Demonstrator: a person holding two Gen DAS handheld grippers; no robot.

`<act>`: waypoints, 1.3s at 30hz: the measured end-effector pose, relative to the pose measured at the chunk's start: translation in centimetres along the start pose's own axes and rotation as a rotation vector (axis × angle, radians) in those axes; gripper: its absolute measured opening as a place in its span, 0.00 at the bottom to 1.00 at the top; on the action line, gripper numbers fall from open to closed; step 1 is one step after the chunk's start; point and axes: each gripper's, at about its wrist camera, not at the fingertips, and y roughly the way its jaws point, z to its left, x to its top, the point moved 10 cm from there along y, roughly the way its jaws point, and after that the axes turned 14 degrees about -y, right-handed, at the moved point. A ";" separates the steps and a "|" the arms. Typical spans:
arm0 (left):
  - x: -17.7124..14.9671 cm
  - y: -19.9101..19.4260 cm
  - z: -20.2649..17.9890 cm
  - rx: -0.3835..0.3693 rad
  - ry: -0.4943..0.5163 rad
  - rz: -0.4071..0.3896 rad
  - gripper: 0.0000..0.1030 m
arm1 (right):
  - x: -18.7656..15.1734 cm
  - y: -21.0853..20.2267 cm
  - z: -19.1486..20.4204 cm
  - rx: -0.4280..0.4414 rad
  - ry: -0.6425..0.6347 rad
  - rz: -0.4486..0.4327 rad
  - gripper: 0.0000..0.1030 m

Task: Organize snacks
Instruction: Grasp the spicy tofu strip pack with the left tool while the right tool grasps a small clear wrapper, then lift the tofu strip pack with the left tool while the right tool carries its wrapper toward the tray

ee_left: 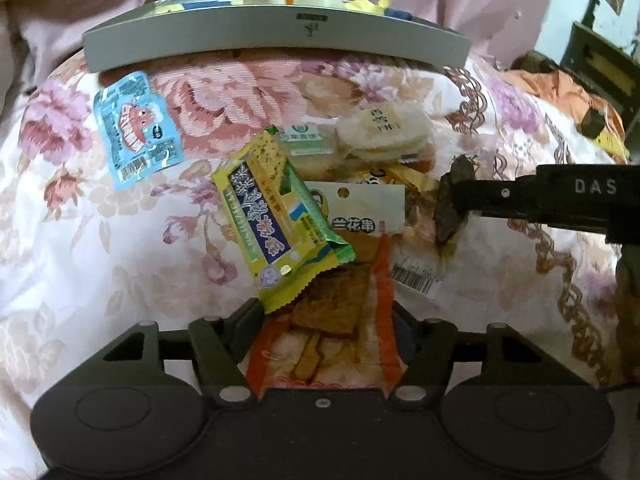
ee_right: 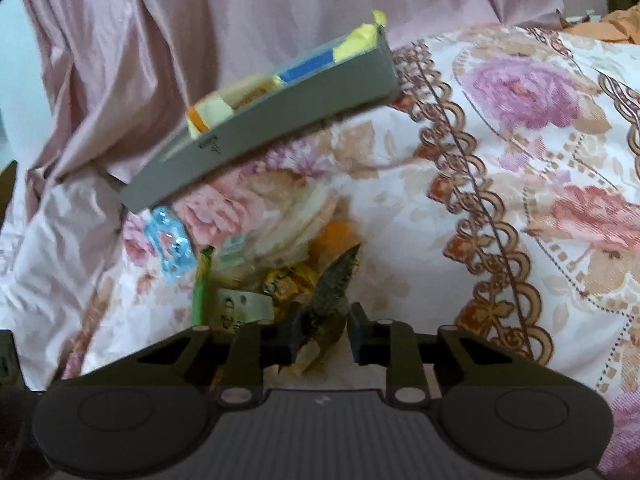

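The left gripper [ee_left: 320,316] clamps the orange tofu pack [ee_left: 324,344], the right gripper [ee_right: 324,336] pinches a dark packet [ee_right: 330,292] above the pile — each wants lifting clear before crossing to the grey tray [ee_left: 276,38].

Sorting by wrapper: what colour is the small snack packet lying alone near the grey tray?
Light blue packet with red-and-white print; left wrist view.

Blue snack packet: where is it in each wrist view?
Left wrist: blue snack packet lies upper left on the floral quilt, just below the grey tray's left end.
Right wrist: left of centre, blurred, below the tray's lower end.
Shared landmark: the grey tray.
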 end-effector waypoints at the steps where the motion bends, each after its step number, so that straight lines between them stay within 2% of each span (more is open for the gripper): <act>1: 0.0 0.0 0.0 -0.005 -0.009 0.001 0.65 | 0.1 -0.1 0.2 0.010 -0.005 -0.009 0.27; 5: -0.1 -0.2 0.0 -0.037 -0.046 0.004 0.65 | 0.6 -0.2 0.7 0.051 0.002 -0.036 0.27; 9: -0.1 0.1 -0.1 -0.047 -0.044 0.007 0.66 | 0.7 0.2 0.7 0.063 0.005 -0.031 0.32; 12: -0.2 0.5 -0.5 -0.043 -0.007 0.010 0.72 | 0.4 1.0 0.6 0.066 0.027 -0.008 0.33; 13: -0.3 0.6 -0.7 -0.042 0.007 0.012 0.74 | 0.3 1.2 0.5 0.059 0.031 -0.002 0.32; 14: -0.3 0.6 -0.8 -0.037 0.022 0.013 0.74 | 0.2 1.2 0.4 0.044 0.024 0.004 0.23; 18: -0.3 0.6 -0.8 -0.005 0.062 -0.003 0.63 | 0.4 0.5 0.1 0.032 0.030 -0.021 0.18; 23: 0.1 0.0 -0.2 -0.019 -0.013 -0.022 0.50 | 1.5 -0.8 -0.2 0.012 0.027 -0.095 0.14; 28: -0.1 -0.6 -0.7 -0.069 -0.062 -0.002 0.47 | 2.4 -1.6 -0.4 0.023 0.021 -0.144 0.13; 34: -0.6 -1.6 -2.1 -0.131 -0.088 0.013 0.45 | 2.6 -1.6 -0.5 0.029 0.024 -0.151 0.13; 37: -0.9 -1.5 -2.2 -0.121 -0.075 0.016 0.46 | 2.6 -1.7 -0.5 0.028 0.017 -0.153 0.13; 39: -1.2 -1.3 -2.3 -0.108 -0.057 0.025 0.51 | 2.6 -1.6 -0.4 0.030 0.017 -0.150 0.13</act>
